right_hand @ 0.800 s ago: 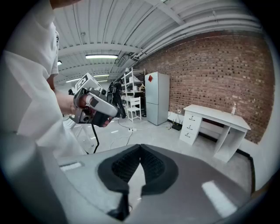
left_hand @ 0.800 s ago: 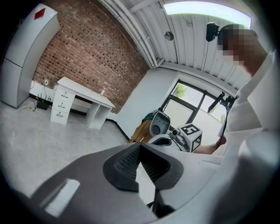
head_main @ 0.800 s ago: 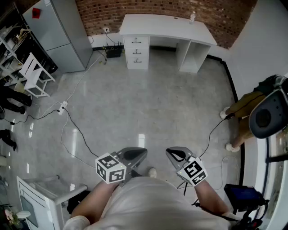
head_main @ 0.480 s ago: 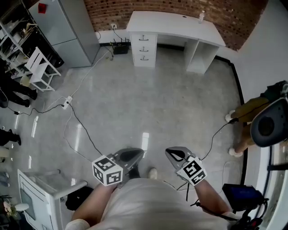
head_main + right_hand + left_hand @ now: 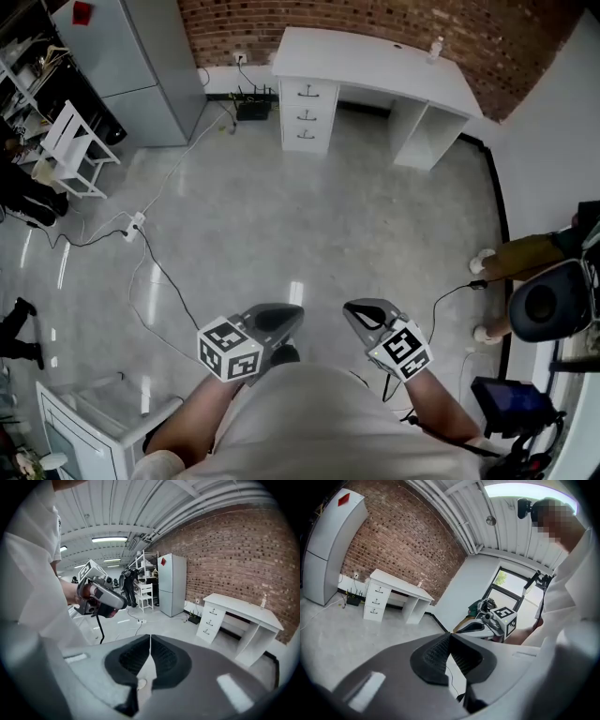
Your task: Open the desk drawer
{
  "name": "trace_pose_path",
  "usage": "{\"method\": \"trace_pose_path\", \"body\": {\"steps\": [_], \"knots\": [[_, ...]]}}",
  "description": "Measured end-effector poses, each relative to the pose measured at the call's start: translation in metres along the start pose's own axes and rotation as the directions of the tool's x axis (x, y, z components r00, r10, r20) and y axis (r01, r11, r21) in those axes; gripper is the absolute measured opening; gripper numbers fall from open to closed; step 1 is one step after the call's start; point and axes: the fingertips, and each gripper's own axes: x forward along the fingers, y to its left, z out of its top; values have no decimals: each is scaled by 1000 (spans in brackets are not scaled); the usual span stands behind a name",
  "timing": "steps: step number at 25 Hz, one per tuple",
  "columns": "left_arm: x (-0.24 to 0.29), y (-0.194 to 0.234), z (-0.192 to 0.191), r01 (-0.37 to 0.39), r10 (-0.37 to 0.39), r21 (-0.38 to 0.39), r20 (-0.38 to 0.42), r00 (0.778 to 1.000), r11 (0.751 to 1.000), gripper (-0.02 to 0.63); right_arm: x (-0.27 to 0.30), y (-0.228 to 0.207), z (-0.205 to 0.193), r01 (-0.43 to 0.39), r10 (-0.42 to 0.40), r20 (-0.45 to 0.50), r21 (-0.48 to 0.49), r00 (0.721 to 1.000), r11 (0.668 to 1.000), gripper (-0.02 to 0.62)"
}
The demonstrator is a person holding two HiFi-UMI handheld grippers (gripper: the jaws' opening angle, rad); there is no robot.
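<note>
A white desk (image 5: 375,58) stands against the brick wall far ahead, with a stack of three shut drawers (image 5: 307,114) under its left end. It also shows small in the left gripper view as the desk (image 5: 396,584) and in the right gripper view as the desk (image 5: 243,606) with its drawers (image 5: 210,619). My left gripper (image 5: 281,322) and right gripper (image 5: 361,316) are held close to my body, several metres from the desk. Both are shut with nothing between the jaws. The left gripper (image 5: 450,637) and right gripper (image 5: 150,639) show their pads meeting.
A grey fridge (image 5: 141,56) stands left of the desk. Cables (image 5: 150,253) trail over the grey floor from a power strip (image 5: 131,225). A white chair (image 5: 70,150) and shelves are at the left. A person's legs (image 5: 525,258) and an office chair (image 5: 553,300) are at the right.
The head view has shifted slightly, so the desk sits a little further right in the frame. Both grippers stay shut in front of my body.
</note>
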Motion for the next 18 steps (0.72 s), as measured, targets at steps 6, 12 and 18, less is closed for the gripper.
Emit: {"method": "trace_pose_path", "body": {"steps": [6,12,18], "knots": [[1,77,49,44,-44,18,-23,999,999,6,68,-56,48,51,-52,18,54,998,997,31],[15,139,86,21,-21,-3,8,1000,1000,5,119,-101,67,28,-27,-10,79,1000,996,31],[54,211,127,-25,27,-59,22,999,998,6,177,-179,90,-27,28,-21,69,999,997,31]]}}
